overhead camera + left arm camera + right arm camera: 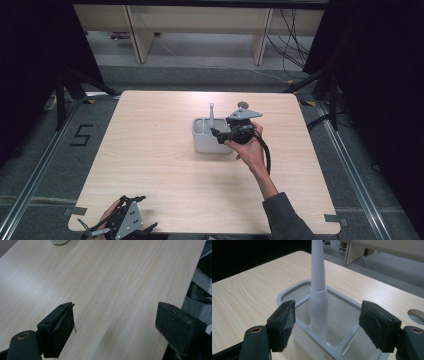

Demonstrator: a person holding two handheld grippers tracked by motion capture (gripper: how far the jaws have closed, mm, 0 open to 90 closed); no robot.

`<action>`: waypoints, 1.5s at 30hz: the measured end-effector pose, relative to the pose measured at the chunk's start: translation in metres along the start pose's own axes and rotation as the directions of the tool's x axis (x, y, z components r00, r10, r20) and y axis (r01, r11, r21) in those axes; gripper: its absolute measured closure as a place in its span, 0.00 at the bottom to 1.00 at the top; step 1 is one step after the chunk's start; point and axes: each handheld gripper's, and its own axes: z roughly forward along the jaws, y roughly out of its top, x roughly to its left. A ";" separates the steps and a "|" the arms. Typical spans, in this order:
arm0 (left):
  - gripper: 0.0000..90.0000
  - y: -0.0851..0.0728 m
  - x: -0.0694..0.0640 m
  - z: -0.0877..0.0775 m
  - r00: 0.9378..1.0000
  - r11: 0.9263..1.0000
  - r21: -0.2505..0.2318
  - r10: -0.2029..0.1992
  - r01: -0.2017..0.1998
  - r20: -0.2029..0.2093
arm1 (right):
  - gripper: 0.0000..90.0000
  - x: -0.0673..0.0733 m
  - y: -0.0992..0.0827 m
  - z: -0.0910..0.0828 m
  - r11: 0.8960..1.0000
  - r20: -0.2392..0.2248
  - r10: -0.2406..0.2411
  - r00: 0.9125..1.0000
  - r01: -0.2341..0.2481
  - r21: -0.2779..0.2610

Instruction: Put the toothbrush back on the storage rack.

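A grey compartment caddy (204, 144) stands near the table's middle. A white, tapered utensil handle (212, 115) rises upright out of it. My right gripper (216, 134) is at the caddy's right side, held in a hand. In the right gripper view its jaws stand open on either side of the handle (318, 272), above the caddy's rim (287, 293), and the pads (283, 320) are clear of it. My left gripper (146, 212) rests at the table's near left corner. It is open over bare wood (116, 315) with nothing between its jaws.
The light wooden table (150, 170) has rounded corners and a round hole (417, 315) in its top beyond the caddy. The caddy's base (59, 242) shows far off in the left gripper view. Wooden furniture legs (142, 40) and cables (295, 45) lie on the floor behind.
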 end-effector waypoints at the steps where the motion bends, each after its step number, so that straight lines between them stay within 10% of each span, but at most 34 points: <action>1: 0.17 0.000 0.000 -0.001 1.000 1.000 0.009 0.002 -0.002 0.006 | 0.33 0.001 0.000 0.000 1.000 -0.008 0.011 1.000 -0.011 0.003; 45: 0.17 0.001 0.001 -0.002 1.000 1.000 0.018 0.014 -0.014 0.007 | 0.25 0.018 -0.031 -0.051 0.996 -0.028 -0.038 0.999 0.040 0.076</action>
